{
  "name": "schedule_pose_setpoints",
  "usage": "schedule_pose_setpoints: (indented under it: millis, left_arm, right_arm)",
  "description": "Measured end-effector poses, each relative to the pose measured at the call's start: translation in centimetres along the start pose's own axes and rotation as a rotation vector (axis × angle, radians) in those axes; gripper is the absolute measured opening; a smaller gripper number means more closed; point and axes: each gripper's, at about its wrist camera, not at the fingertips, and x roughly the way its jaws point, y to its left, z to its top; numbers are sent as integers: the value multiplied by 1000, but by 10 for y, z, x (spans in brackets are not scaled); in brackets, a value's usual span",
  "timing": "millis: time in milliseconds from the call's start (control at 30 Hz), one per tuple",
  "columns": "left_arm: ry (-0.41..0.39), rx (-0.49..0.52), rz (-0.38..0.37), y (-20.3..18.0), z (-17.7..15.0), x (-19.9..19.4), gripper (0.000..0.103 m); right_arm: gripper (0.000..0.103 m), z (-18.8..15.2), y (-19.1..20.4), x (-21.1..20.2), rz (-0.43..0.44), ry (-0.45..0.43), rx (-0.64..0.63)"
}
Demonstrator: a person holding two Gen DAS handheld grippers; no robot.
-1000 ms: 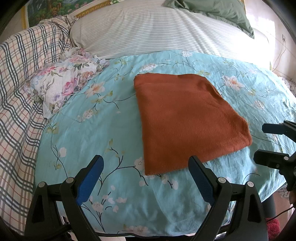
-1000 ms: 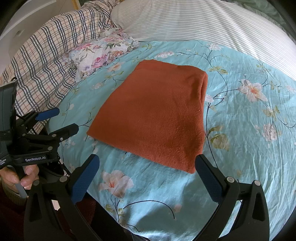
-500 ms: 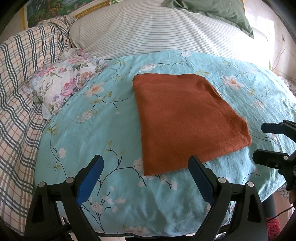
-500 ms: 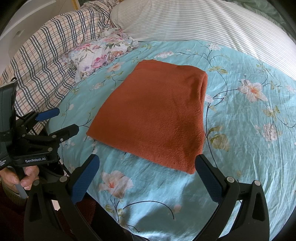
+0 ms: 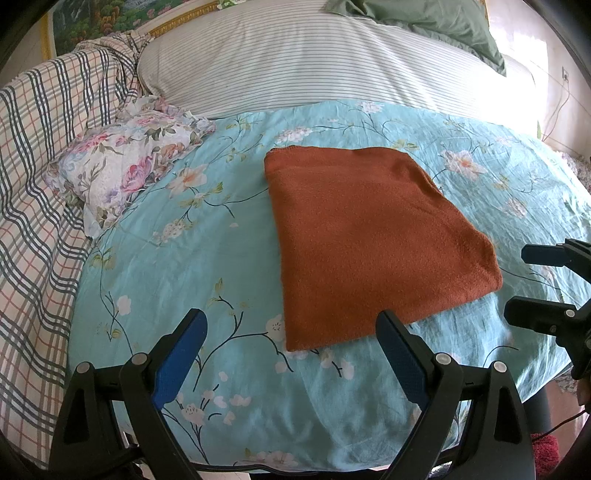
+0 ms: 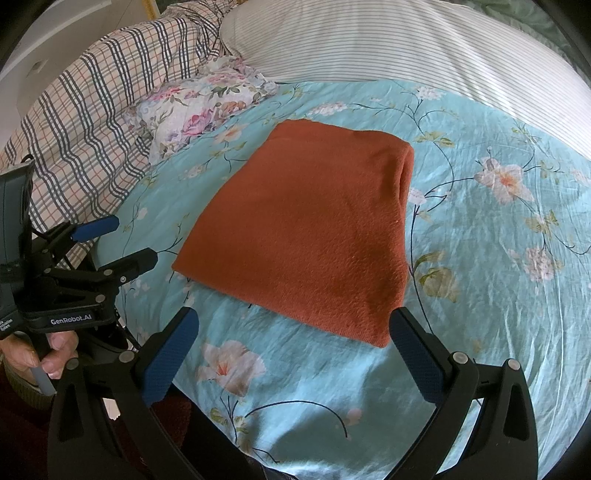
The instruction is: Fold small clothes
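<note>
A rust-orange garment [image 5: 369,236] [image 6: 314,229] lies folded into a flat rectangle on the turquoise floral sheet [image 5: 184,258] [image 6: 498,258]. My left gripper [image 5: 291,321] hovers open near the bed's front edge, just short of the garment's near edge, holding nothing. My right gripper [image 6: 295,321] is also open and empty, with its right finger close to the garment's near corner. Each gripper shows in the other's view: the right gripper [image 5: 517,284] at the far right, the left gripper [image 6: 136,240] at the left with a hand [image 6: 33,362] on its handle.
A floral pillow [image 5: 122,173] [image 6: 199,107] lies left of the garment. A plaid blanket [image 5: 33,184] [image 6: 85,122] covers the left side. A striped cover [image 5: 314,62] [image 6: 406,40] spans the back, with a green pillow [image 5: 436,22] beyond it.
</note>
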Motion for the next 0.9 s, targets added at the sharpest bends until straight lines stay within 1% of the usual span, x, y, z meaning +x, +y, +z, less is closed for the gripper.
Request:
schedule_pose_setpoints:
  millis: [300, 433, 533, 700, 900]
  left_arm:
    - [-6, 5, -3, -1, 3, 2, 93]
    - [-18, 4, -8, 2, 5, 3, 93]
    - [-25, 4, 6, 5, 9, 6, 93]
    - [-14, 0, 9, 7, 14, 13, 93]
    - [-5, -11, 18, 8, 18, 20, 93]
  right_arm:
    - [103, 3, 0, 0, 1, -3, -2]
    - [103, 12, -8, 3, -4, -9, -2]
    - [103, 19, -16, 8, -8, -11, 16]
    - [103, 23, -23, 12, 5, -15, 36]
    - [103, 25, -22, 17, 15, -11, 41]
